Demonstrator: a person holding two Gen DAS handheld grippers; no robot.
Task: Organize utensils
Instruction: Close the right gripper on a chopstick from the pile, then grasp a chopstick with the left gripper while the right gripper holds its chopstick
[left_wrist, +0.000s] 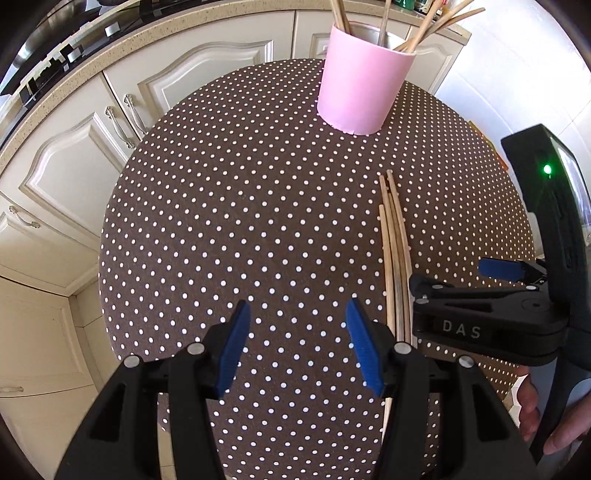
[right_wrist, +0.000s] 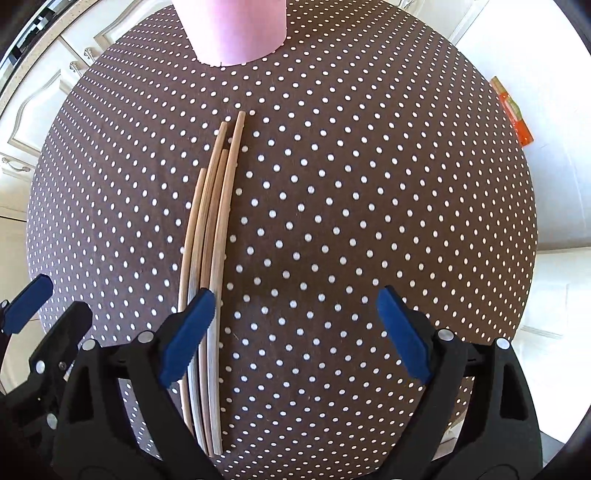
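Note:
Several wooden chopsticks (right_wrist: 212, 236) lie side by side on the brown dotted table (right_wrist: 369, 206); they also show in the left wrist view (left_wrist: 395, 240). A pink cup (left_wrist: 360, 85) at the far side holds several more chopsticks (left_wrist: 424, 26); its base shows in the right wrist view (right_wrist: 236, 33). My right gripper (right_wrist: 295, 332) is open and empty, low over the table, its left finger over the chopsticks' near ends. It also shows in the left wrist view (left_wrist: 454, 280). My left gripper (left_wrist: 297, 347) is open and empty, just left of the chopsticks.
Cream kitchen cabinets (left_wrist: 92, 155) and a speckled counter (left_wrist: 74, 77) curve around the table's left and far sides. An orange object (right_wrist: 513, 114) sits beyond the table's right edge. A white wall is at the right.

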